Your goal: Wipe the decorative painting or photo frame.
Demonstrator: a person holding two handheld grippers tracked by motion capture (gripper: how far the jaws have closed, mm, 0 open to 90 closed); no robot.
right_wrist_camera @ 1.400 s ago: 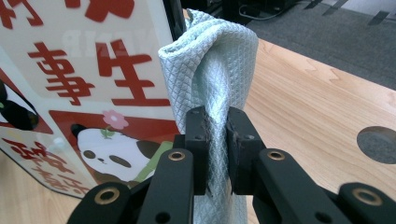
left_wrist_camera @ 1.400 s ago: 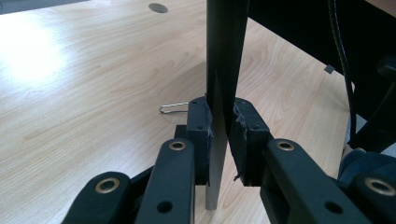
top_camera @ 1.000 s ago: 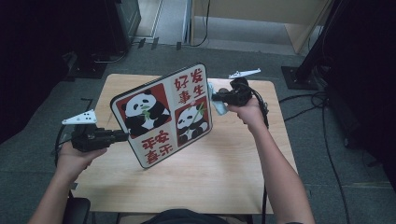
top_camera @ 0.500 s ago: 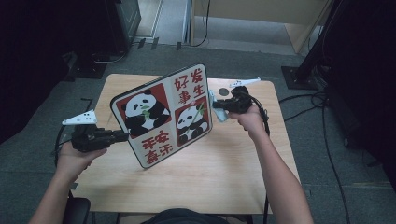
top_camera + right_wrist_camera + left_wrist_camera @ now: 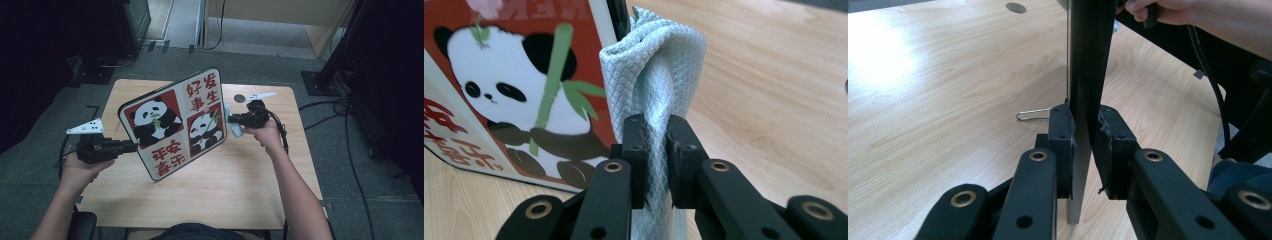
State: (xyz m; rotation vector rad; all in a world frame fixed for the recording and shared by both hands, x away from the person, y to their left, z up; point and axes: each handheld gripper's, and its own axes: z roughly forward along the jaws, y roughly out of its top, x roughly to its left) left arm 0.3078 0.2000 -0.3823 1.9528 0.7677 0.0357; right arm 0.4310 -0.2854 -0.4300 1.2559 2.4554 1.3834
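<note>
The right gripper (image 5: pixel 656 150) is clamped on a folded pale-blue cloth (image 5: pixel 659 65), which bunches above the pads and sits just at the right edge of the panda board (image 5: pixel 172 122), the picture face beside it. To wipe well, I judge the cloth's broad fold should be laid flat on the printed face rather than its tip dabbed at the rim, with strokes running from the far right corner toward the near left, pressing lightly so the panel does not twist. The left gripper (image 5: pixel 1083 150) pinches the board's near-left edge, jaws narrow around the thin dark panel, holding it tilted above the bench (image 5: pixel 235 185); it must stay firm against the wiping push, or the board could pivot in the pads. A small wire clip (image 5: pixel 1033 114) lies on the bench beyond. Compared with a second ago, the right gripper and cloth have sunk lower along the board's right edge, while the left gripper and the board have kept their place.
</note>
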